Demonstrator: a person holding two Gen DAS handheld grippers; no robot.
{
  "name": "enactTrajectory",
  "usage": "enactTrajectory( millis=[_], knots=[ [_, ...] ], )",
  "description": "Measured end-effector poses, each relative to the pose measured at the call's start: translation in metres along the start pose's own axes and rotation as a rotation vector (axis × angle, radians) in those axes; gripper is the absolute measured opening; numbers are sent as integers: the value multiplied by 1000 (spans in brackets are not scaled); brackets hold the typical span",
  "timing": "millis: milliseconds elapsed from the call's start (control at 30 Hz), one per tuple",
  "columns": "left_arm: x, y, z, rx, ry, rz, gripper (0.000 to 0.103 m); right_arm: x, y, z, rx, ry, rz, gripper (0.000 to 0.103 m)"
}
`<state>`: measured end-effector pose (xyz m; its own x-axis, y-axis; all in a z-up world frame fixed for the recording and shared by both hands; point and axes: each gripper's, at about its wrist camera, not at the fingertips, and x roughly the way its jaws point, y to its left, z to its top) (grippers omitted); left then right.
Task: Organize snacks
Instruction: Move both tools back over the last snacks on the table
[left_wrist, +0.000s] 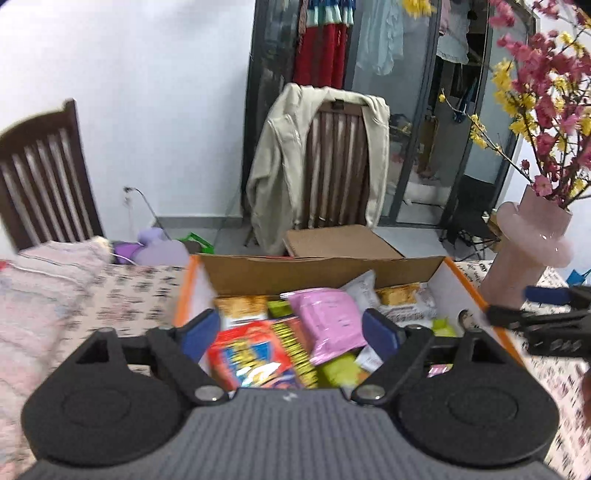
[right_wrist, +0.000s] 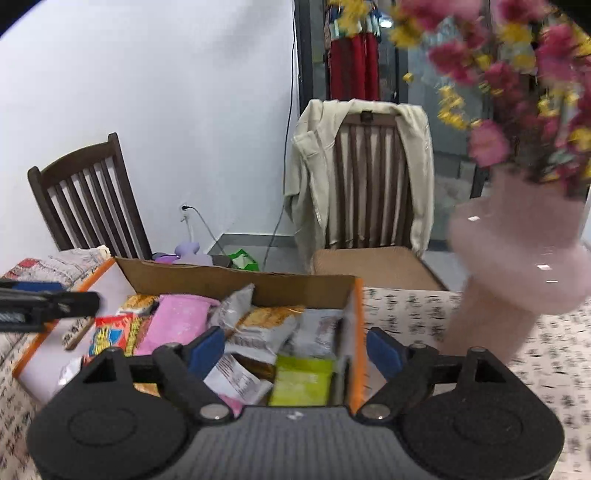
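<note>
in your left wrist view, your left gripper (left_wrist: 291, 332) hangs over a cardboard box (left_wrist: 317, 271) with orange-edged white side walls and a plain brown back flap, standing on a tablecloth (left_wrist: 140, 295) printed with small dark marks. its blue-padded jaws are spread wide with nothing clamped; between them, lower down in the box, lie a glossy red snack bag (left_wrist: 251, 354) with yellow and blue lettering too blurred to read and a smooth pink packet (left_wrist: 328, 325) tilted against it, with a lime-green packet (left_wrist: 340, 369) under its lower edge. your right gripper (left_wrist: 550, 317) comes in from the right edge, beside the box's right wall. a pale pink glossy vase (left_wrist: 532, 243) of pink and yellow blossoms stands behind it. in your right wrist view, your right gripper (right_wrist: 295, 350) also gapes wide and holds nothing; its jaws straddle the box's orange right wall (right_wrist: 356, 332), with crinkled grey and gold packets (right_wrist: 266, 325) and a flat lime-green packet (right_wrist: 303, 380) just inside. no label here is legible.
</note>
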<state>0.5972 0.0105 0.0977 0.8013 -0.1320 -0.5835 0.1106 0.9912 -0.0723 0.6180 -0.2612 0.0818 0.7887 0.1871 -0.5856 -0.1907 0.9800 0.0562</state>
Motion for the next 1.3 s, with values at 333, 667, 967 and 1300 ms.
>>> enactTrajectory(
  millis=[333,667,967,1300],
  knots=[
    [-93,27,-19,37,-46,93,95,-79,-28,-32,58,-21,-38,91],
    [-196,8,-74,58,-91,25,101,-165,6,-69,34,-121,26,94],
    [-280,13,-164,-24,-145,33,103,-235,49,-145,-6,-169,133,99],
    [-313,35,-252,-154,-7,32,103,-281,81,-247,-10,-67,209,100]
  ],
)
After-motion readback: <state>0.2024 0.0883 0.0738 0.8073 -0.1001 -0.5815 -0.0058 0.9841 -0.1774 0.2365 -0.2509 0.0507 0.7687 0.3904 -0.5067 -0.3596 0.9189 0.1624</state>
